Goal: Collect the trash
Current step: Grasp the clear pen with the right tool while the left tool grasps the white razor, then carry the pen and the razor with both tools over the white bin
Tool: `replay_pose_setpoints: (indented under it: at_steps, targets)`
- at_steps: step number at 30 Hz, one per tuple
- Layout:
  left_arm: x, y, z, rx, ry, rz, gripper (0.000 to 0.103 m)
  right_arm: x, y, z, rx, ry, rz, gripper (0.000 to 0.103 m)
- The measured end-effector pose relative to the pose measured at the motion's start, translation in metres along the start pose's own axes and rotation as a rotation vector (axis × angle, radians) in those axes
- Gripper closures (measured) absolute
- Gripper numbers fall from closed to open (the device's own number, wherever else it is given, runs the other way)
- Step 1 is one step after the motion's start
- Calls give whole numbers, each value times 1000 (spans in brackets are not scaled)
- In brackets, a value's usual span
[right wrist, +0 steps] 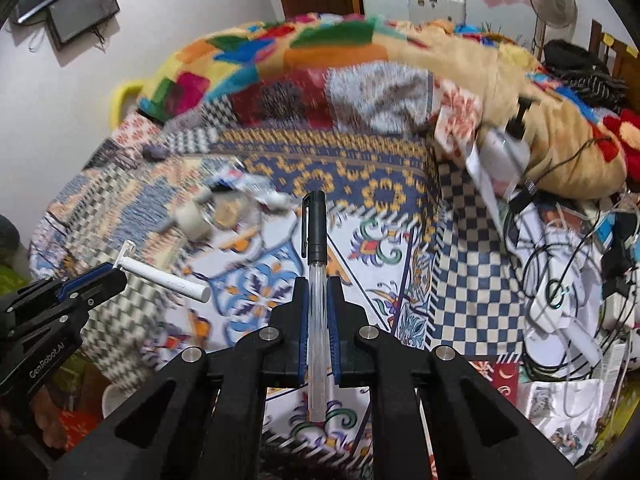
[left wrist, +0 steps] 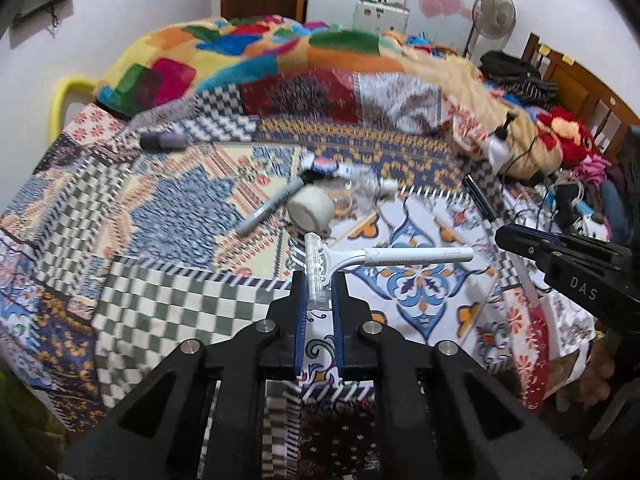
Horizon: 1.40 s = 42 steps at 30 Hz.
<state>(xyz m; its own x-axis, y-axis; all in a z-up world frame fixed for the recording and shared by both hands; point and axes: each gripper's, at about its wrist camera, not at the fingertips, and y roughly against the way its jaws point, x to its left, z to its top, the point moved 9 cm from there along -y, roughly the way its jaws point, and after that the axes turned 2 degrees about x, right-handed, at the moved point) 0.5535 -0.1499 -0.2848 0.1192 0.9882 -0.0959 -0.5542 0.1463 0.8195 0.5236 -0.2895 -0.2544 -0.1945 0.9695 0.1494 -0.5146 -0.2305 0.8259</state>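
Note:
My left gripper [left wrist: 319, 280] is shut on the head of a white disposable razor [left wrist: 416, 257], held above the patterned bedspread [left wrist: 172, 216]; its handle sticks out to the right. My right gripper [right wrist: 317, 288] is shut on a clear pen with a black cap [right wrist: 315, 232] that points forward. In the right wrist view the left gripper [right wrist: 116, 274] and the razor [right wrist: 164, 277] show at the left. In the left wrist view the right gripper [left wrist: 500, 236] and the pen [left wrist: 480, 196] show at the right. A small pile of trash lies mid-bed: a marker [left wrist: 272, 206], a white tape roll [left wrist: 311, 209], a crumpled wrapper [left wrist: 324, 166].
A colourful blanket [left wrist: 248, 52] is heaped at the back of the bed. Cables, papers and chargers [right wrist: 560, 292] clutter the right side. A small purple-grey object [left wrist: 164, 141] lies far left on the bed. A fan [left wrist: 493, 10] stands behind.

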Motion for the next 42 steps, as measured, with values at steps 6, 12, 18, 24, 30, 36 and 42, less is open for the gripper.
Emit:
replay_pose_setpoints:
  at_steps: [6, 12, 18, 24, 30, 36, 42]
  targets:
    - [3, 63, 13, -92, 6, 19, 93, 23, 55, 16, -93, 33, 22, 95]
    - [10, 125, 12, -166, 20, 45, 93, 52, 110, 22, -181, 73, 50, 95]
    - [23, 187, -4, -232, 38, 73, 93, 88, 156, 15, -240, 119, 94, 95]
    - [48, 241, -28, -286, 73, 106, 93, 127, 187, -2, -275, 169, 131, 95]
    - [84, 285, -59, -323, 124, 149, 93, 170, 205, -21, -286, 229, 171, 95]
    - [124, 320, -96, -347, 187, 196, 93, 216, 213, -45, -282, 298, 218, 95]
    - [170, 348, -135, -352, 254, 256, 93, 267, 211, -70, -255, 369, 273, 95]
